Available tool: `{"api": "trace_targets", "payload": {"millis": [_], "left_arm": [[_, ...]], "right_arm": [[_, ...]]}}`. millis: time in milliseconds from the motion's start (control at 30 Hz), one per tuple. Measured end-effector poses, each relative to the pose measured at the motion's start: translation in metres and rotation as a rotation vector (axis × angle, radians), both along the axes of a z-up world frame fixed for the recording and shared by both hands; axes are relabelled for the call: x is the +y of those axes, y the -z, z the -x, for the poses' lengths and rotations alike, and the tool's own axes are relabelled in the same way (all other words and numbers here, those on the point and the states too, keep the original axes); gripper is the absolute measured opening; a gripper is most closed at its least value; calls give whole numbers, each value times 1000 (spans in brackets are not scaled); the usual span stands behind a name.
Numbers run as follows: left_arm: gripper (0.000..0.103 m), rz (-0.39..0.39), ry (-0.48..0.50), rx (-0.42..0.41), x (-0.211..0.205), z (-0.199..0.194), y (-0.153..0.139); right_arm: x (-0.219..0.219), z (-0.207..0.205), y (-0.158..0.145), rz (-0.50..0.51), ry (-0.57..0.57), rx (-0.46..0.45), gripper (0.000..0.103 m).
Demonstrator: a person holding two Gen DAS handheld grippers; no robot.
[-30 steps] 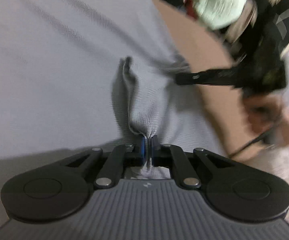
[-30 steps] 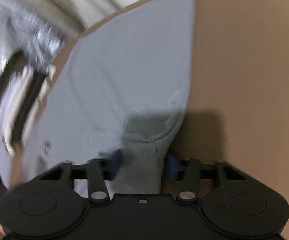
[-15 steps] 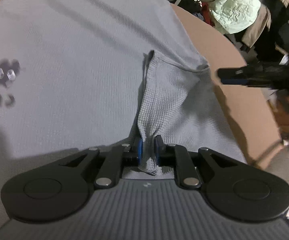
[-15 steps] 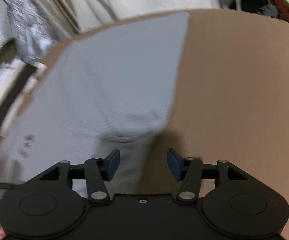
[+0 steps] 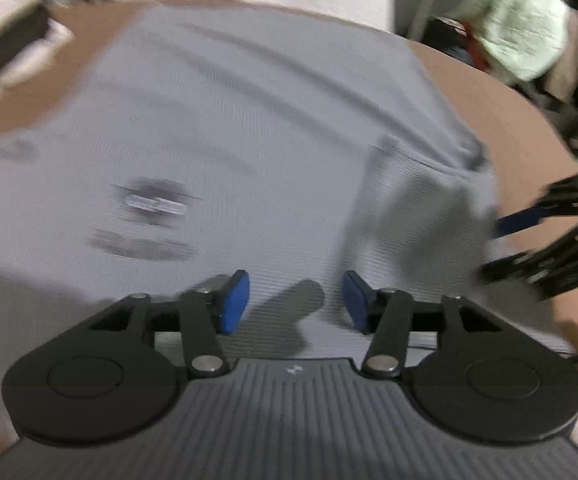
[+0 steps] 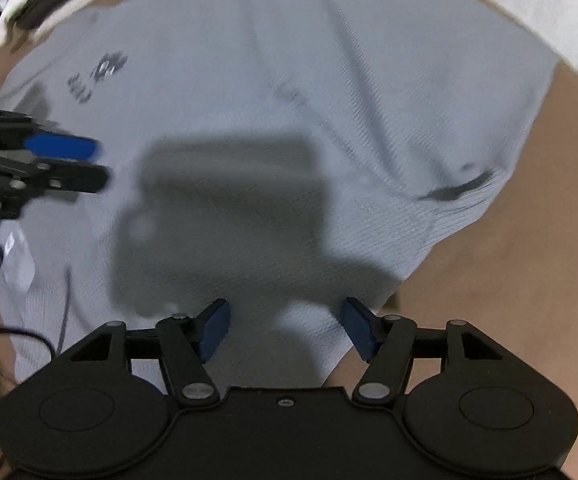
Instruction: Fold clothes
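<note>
- The grey shirt [image 5: 249,128] is lying spread on the brown table [image 5: 529,104], its long axis running from 6 toward 12 in both wrist views.
- The left gripper [image 5: 295,304] is hanging over the shirt, jaws spread wide, gripping nothing.
- The right gripper [image 6: 285,326] is hovering with jaws equally wide and empty, over the hem [image 6: 369,312] at 6.
- A folded flap [image 5: 421,208] is sitting at 2 from the left gripper; the shirt's free edge [image 6: 501,184] is lying at 2 from the right gripper, likely the nearer one for that side.
</note>
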State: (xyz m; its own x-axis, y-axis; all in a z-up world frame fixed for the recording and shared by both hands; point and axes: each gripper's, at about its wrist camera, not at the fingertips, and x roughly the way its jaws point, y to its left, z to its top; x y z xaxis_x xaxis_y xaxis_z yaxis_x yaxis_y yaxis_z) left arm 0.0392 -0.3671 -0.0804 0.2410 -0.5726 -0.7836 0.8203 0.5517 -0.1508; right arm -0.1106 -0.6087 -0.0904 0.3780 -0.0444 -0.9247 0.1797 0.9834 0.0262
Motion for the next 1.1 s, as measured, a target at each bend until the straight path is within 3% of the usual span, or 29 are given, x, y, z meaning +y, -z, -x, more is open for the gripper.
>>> {"api": "trace_targets", "payload": {"millis": [100, 200, 300, 433, 500, 600, 733, 867, 967, 1000, 1067, 1100], "left_arm": [[52, -82, -107, -29, 36, -35, -5], [52, -86, -255, 127, 70, -76, -9], [52, -71, -291, 190, 95, -103, -27], [53, -239, -225, 10, 95, -130, -81], [59, -285, -221, -1, 94, -150, -105], [62, -309, -223, 63, 93, -180, -128], [69, -338, -274, 29, 106, -189, -118], [69, -137, -451, 199, 142, -194, -66], [70, -75, -583, 175, 162, -182, -33], [68, -90, -565, 194, 162, -186, -27], [77, -113, -539, 237, 164, -194, -16], [87, -111, -556, 271, 170, -198, -10]], "right_arm": [[-5, 14, -27, -21, 20, -203, 67], [-5, 15, -56, -141, 63, -387, 67], [0, 5, -76, -241, 76, -499, 67], [29, -30, -72, -235, 29, -494, 67], [42, -37, -76, -237, 16, -488, 67], [40, -33, -82, -303, 42, -495, 67], [52, -44, -62, -327, 74, -492, 67], [70, -45, -47, -309, 55, -532, 67], [86, -54, -33, -341, 55, -565, 67], [93, -58, -28, -349, 51, -570, 67], [107, -61, -17, -371, 52, -581, 67], [115, -62, -13, -384, 45, -585, 67]]}}
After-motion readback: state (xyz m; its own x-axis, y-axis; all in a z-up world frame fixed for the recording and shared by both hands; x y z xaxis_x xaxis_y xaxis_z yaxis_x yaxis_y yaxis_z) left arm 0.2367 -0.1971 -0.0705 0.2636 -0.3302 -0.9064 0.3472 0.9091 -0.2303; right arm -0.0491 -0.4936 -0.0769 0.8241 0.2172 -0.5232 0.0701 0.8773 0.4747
